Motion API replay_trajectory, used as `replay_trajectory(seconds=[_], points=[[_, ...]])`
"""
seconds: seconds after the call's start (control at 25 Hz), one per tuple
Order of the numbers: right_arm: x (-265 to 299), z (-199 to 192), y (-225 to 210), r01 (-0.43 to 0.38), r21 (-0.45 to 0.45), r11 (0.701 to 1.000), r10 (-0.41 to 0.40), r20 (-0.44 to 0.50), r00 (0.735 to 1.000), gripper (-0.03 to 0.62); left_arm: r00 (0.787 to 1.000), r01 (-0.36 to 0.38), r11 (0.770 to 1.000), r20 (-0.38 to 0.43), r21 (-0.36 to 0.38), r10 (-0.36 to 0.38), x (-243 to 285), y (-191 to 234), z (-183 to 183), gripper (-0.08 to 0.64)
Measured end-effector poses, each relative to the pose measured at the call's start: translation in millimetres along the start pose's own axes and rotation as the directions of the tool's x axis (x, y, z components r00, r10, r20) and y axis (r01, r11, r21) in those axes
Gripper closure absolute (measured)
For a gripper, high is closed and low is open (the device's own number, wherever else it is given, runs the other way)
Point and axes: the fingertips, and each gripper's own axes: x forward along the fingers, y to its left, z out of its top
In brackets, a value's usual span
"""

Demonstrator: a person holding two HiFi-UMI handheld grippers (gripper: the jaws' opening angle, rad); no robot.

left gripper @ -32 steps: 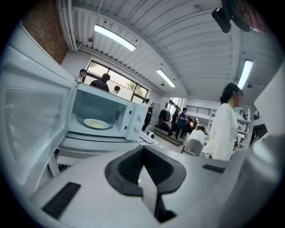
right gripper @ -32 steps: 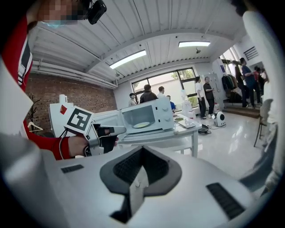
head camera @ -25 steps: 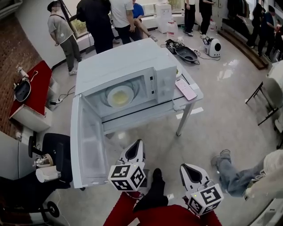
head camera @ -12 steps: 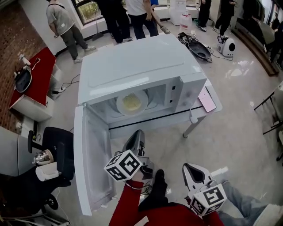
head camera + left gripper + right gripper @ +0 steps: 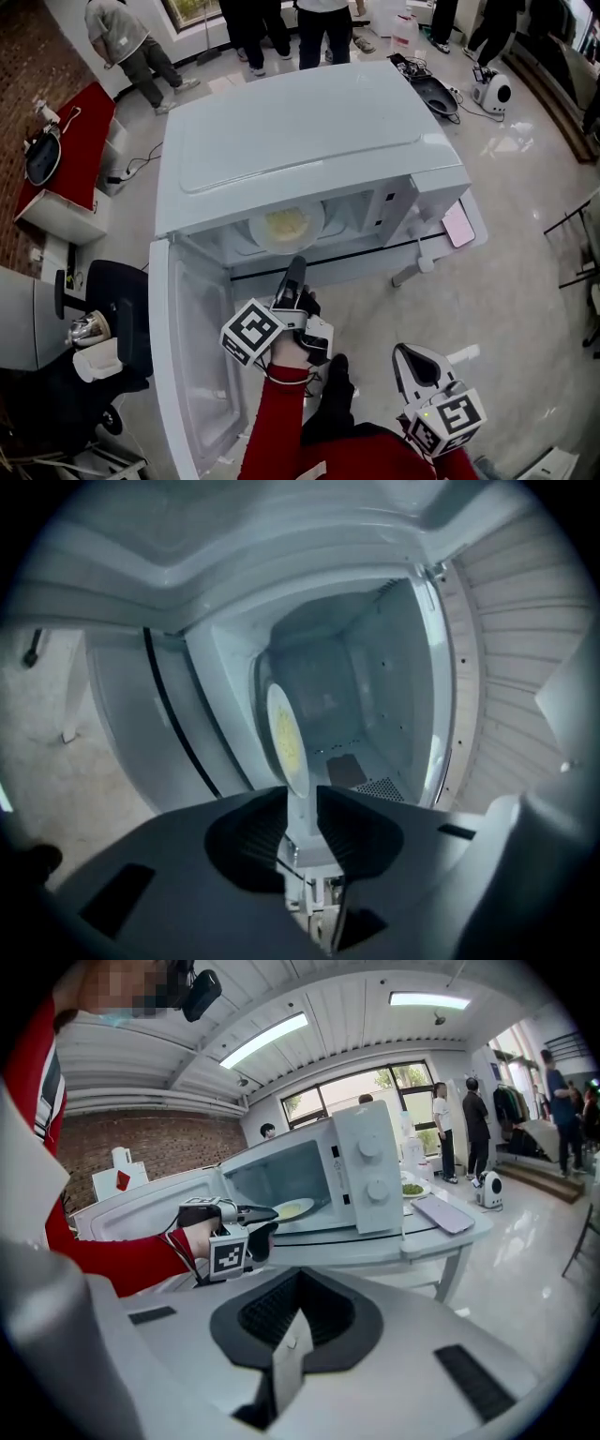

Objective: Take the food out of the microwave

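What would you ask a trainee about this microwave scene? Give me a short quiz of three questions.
1. True or false: the microwave has its door shut.
2. The plate of yellow food sits: A. on top of the microwave; B. inside it; C. underneath it.
3. Fill in: the ___ claw points into the microwave, jaws apart, close to the plate's rim.

Key: 1 false, the door hangs open. 2 B. 3 left: the left claw.
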Motion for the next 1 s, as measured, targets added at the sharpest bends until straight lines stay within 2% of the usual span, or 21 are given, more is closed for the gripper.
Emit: replay_trajectory(seconds=[0.12, 0.4, 0.6, 0.76, 1.0], points=[[6, 1, 0, -0.003, 0.008, 1.000, 0.004, -0.010, 1.000, 0.581, 1.000, 0.000, 0.997, 0.012, -0.080, 0.001, 9, 6, 6, 0.449], [14, 3, -4, -0.007, 0.028, 1.000, 0.007, -0.030, 1.000, 0.581, 0.999, -0.008, 0.979, 0.034, -0.205, 0.015, 24, 11, 12, 0.449], [15, 3, -9, -0.001, 0.030, 1.000, 0.002, -0.039, 0.999, 0.581, 0.998, -0.024, 0.955, 0.053, -0.295, 0.041, 27, 16, 14, 0.454], [15, 3, -12, 0.007, 0.037, 0.999, -0.005, -0.042, 0.999, 0.581, 0.996, -0.034, 0.929, 0.068, -0.368, 0.063, 27, 21, 13, 0.499], [13, 3, -12, 0.014, 0.039, 0.999, -0.012, -0.042, 0.999, 0.581, 0.994, -0.029, 0.911, 0.087, -0.412, 0.071, 23, 19, 15, 0.520]])
